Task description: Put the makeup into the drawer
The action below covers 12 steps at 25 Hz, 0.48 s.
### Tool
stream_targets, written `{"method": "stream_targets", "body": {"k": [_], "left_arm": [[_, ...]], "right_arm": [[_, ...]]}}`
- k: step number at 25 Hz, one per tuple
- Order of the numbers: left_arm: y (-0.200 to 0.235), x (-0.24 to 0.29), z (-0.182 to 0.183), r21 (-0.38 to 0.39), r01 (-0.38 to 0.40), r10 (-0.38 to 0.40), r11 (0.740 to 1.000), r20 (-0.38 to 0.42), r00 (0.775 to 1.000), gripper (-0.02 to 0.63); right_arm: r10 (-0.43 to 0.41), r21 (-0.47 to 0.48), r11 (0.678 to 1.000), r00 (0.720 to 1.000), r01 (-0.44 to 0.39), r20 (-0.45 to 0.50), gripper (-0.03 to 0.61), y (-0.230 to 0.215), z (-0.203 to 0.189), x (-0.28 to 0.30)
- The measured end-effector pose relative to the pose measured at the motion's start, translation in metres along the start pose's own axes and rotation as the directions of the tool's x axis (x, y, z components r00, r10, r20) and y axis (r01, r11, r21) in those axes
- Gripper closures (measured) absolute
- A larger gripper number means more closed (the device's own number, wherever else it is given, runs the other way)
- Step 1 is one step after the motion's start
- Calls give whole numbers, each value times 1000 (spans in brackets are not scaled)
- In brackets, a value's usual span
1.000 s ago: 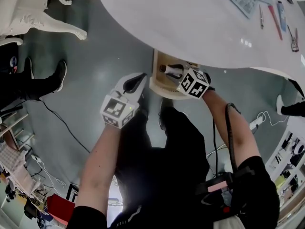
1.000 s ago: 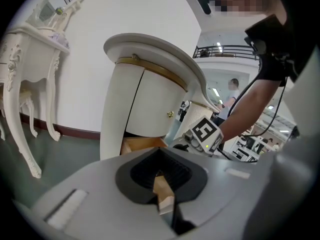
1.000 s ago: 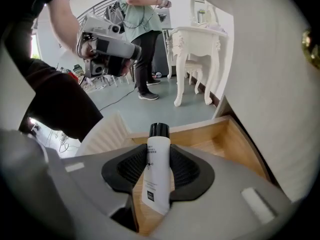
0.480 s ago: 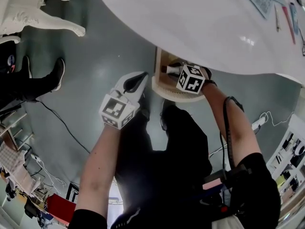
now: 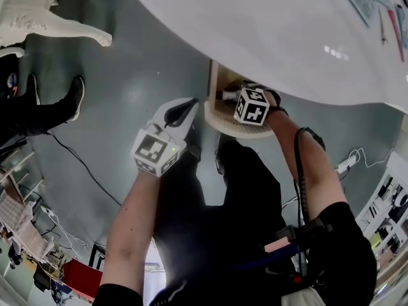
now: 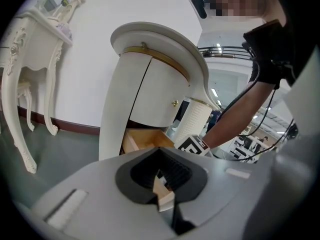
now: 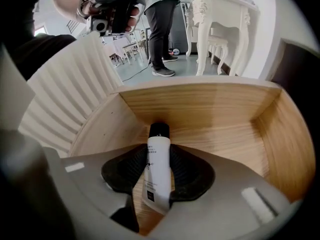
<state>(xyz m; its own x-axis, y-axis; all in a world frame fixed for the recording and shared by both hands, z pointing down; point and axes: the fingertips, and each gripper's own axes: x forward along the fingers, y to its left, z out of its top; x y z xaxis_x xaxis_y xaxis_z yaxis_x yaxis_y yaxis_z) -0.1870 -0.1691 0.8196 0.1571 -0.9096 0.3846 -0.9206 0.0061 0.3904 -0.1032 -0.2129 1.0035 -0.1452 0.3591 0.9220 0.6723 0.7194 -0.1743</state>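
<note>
A white makeup tube with a black cap (image 7: 157, 169) sits between the pads of my right gripper (image 7: 159, 156), which is shut on it, cap end pointing down at the wooden floor of the open drawer (image 7: 215, 119). In the head view the right gripper (image 5: 234, 96) reaches into the drawer (image 5: 215, 111) under the white vanity top (image 5: 268, 24); its marker cube hides most of the tube. My left gripper (image 5: 182, 113) hovers just left of the drawer, shut and holding nothing. In its own view the left gripper (image 6: 161, 173) faces the drawer (image 6: 142, 140).
A person's black shoes (image 5: 48, 110) and an ornate white furniture leg (image 5: 38, 27) are at the left of the grey floor, with a cable (image 5: 83, 164) trailing across it. Small items (image 5: 382, 24) lie on the tabletop's far right. A ribbed white panel (image 7: 75, 94) flanks the drawer.
My right gripper has sunk deeper into the drawer with the tube and tipped more steeply down. The left gripper has lowered slightly beside the drawer.
</note>
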Motion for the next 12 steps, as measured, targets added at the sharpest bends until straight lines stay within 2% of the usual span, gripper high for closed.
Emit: {"method": "stream_targets", "body": {"k": [9, 12], "left_arm": [[-4, 5, 5, 5, 8, -8, 1000, 9, 1000, 614], [-10, 1, 8, 4, -1, 2, 1000, -3, 1000, 614]], "right_arm": [[-2, 40, 999, 999, 4, -37, 417, 0, -10, 11], [-21, 44, 999, 998, 24, -58, 327, 0, -11, 6]]}}
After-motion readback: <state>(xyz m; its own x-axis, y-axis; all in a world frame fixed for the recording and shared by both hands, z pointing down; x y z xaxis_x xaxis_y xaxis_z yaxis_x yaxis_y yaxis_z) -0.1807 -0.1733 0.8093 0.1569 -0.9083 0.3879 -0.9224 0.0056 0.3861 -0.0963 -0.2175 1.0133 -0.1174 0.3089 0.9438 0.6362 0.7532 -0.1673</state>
